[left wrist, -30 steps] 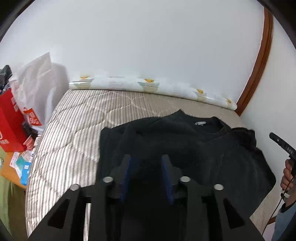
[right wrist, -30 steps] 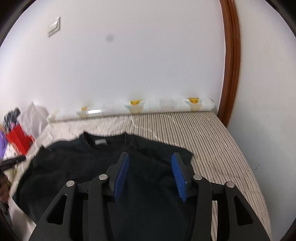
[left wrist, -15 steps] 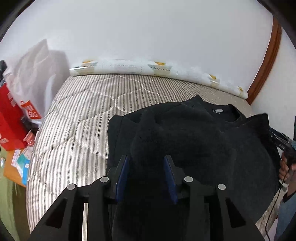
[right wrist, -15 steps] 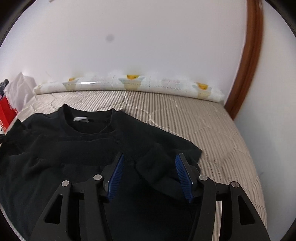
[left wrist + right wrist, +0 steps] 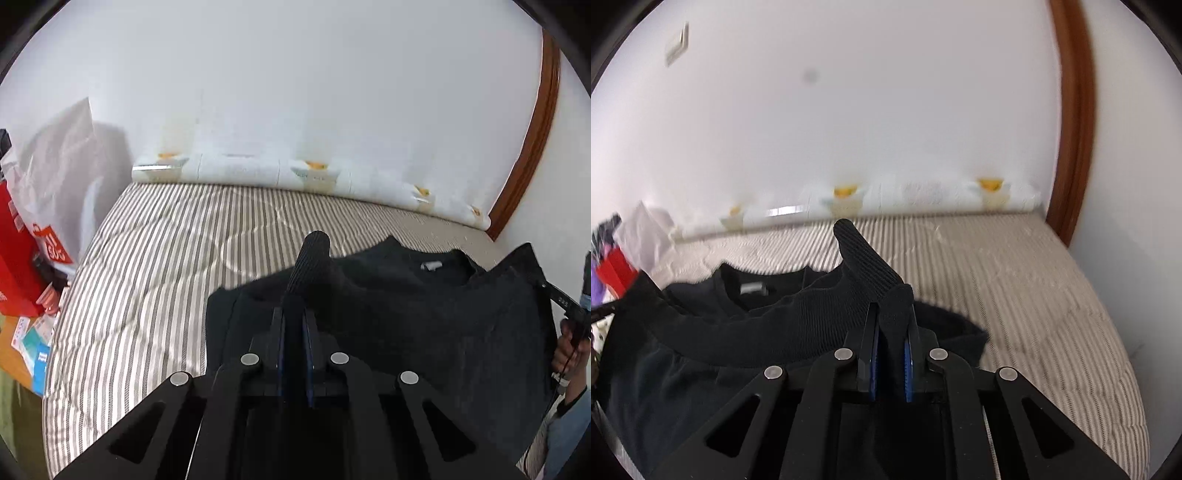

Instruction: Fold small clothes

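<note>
A black knit sweater (image 5: 436, 314) lies on a striped quilted mattress (image 5: 155, 266), collar and white label toward the wall. My left gripper (image 5: 293, 314) is shut on the sweater's ribbed hem, and a fold of the rib sticks up past the fingertips. In the right wrist view the sweater (image 5: 701, 332) spreads to the left. My right gripper (image 5: 892, 321) is shut on the ribbed hem too and holds it lifted above the body of the sweater. The other hand-held gripper (image 5: 565, 302) shows at the right edge of the left wrist view.
A rolled white sheet (image 5: 295, 173) lies along the wall at the mattress's far edge. A white plastic bag (image 5: 55, 158) and red packages (image 5: 14, 258) stand left of the mattress. A brown door frame (image 5: 1075, 122) rises at the right.
Both grippers went from open around the sweater's hem to shut on it. The hem has been lifted off the mattress and carried toward the collar.
</note>
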`<state>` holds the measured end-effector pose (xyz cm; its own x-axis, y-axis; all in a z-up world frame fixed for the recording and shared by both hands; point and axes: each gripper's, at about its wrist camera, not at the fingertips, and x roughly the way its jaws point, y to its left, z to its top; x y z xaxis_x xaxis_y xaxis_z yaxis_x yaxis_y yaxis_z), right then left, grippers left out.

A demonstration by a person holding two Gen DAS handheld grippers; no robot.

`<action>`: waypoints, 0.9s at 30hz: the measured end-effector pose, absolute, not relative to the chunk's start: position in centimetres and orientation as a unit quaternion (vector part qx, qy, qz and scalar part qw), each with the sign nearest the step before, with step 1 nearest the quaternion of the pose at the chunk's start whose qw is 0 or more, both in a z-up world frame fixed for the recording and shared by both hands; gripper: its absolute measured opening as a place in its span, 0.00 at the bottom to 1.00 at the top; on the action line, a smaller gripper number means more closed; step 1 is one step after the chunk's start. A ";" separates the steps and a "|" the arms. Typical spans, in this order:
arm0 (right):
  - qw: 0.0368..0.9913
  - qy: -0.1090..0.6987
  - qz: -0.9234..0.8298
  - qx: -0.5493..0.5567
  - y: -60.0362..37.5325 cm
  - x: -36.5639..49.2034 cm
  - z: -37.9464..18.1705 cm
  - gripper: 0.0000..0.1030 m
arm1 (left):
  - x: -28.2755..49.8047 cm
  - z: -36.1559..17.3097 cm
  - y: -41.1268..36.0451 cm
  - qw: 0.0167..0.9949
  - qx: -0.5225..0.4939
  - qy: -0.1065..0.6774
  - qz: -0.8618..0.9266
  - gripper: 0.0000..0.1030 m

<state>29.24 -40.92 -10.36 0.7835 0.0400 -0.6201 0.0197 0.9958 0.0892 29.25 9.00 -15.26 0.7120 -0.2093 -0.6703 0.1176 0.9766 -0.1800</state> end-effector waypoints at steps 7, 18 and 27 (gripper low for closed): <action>0.907 0.415 -0.041 0.056 -42.4 32.5 -15.2 0.12 | 32.3 -17.6 8.8 0.913 -0.028 0.406 -0.006 0.02; 0.901 0.427 -0.078 0.016 -42.6 27.9 -14.8 0.33 | 29.7 -17.6 9.0 0.898 -0.054 0.431 -0.076 0.07; 0.895 0.438 -0.086 0.003 -42.0 23.0 -15.6 0.34 | 26.2 -17.9 9.3 0.897 -0.042 0.434 -0.066 0.19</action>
<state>23.02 -41.99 -15.56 0.6019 -0.1522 -0.7840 0.1574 0.9850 -0.0704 26.17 9.34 -17.88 0.6140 -0.1546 -0.7740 0.0820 0.9878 -0.1322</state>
